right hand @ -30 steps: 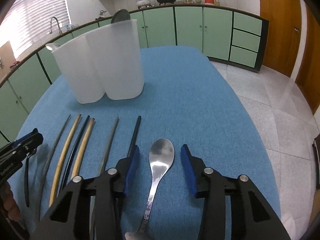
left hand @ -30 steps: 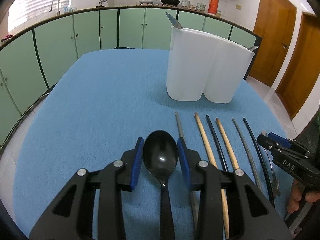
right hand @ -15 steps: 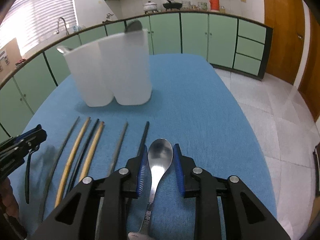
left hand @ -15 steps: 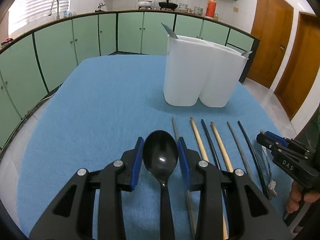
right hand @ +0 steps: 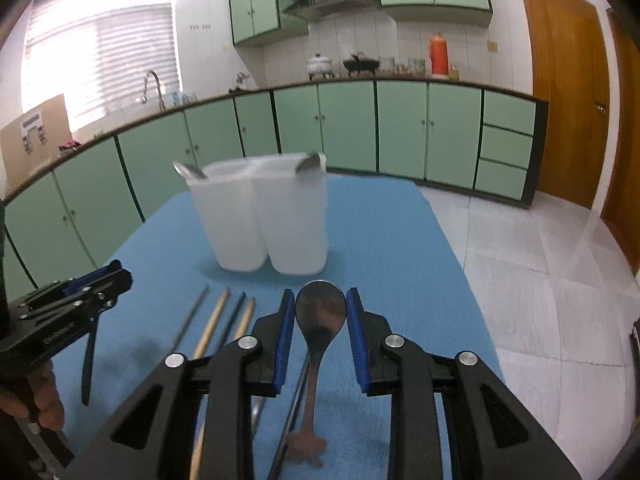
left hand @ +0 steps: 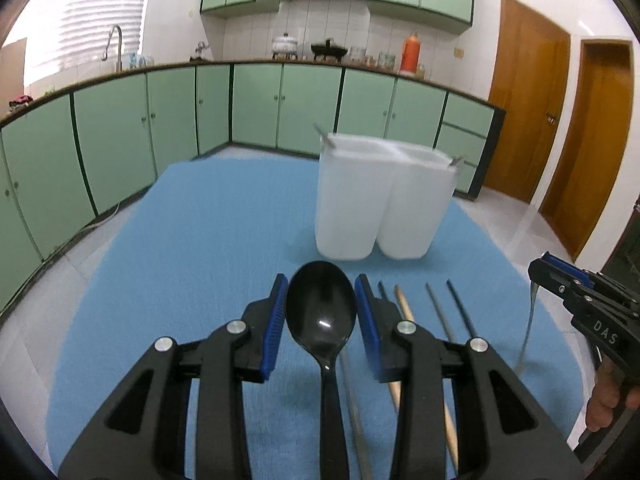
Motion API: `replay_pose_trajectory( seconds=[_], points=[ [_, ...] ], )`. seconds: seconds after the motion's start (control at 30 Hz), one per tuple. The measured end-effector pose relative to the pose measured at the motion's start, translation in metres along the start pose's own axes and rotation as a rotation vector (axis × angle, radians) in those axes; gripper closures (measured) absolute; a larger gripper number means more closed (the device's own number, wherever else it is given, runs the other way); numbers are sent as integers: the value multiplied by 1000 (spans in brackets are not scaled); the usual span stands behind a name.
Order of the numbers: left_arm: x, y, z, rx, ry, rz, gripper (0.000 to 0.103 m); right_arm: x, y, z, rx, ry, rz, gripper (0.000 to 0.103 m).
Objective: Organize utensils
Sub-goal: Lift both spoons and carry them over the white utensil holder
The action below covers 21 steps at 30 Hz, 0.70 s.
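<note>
The left tongs (left hand: 321,310) are clamped on a glossy black plastic spoon (left hand: 321,312); the right tongs (right hand: 320,322) grip a silver metal spoon (right hand: 320,316). At twelve o'clock stands the white two-compartment plastic holder (left hand: 380,200) on the blue cloth surface (left hand: 208,232), chopsticks (right hand: 218,320) lying beneath.

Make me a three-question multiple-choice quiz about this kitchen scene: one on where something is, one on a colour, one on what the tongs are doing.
1. Where does the white holder stand?
A. on the floor
B. on the blue cloth beyond the chopsticks
C. on the counter

2. What colour is the spoon in the left tongs?
A. black
B. red
C. white

3. What state are the right tongs in?
A. wide open, empty
B. out of sight
C. closed on a metal spoon

Answers: 1 B, the holder sits on the blue cloth behind the chopsticks. 2 A, the black spoon is glossy black. 3 C, both pads press the metal spoon.
</note>
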<state>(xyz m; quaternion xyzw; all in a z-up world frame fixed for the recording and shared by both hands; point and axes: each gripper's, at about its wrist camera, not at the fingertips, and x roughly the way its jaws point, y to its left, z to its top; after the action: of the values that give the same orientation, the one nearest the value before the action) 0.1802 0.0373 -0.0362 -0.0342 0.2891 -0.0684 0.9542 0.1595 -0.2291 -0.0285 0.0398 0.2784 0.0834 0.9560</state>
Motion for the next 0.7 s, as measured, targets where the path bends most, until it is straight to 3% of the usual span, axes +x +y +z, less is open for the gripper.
replay_pose_trajectory(
  seconds=[0.43,0.7],
  points=[
    [-22,-7,21,-4,-153,-22,70,-25,2,26,0,-109,19,77],
    [-30,-14,51,15,-254,-31,70,-34,10,49,-25,-159,34,77]
  ],
)
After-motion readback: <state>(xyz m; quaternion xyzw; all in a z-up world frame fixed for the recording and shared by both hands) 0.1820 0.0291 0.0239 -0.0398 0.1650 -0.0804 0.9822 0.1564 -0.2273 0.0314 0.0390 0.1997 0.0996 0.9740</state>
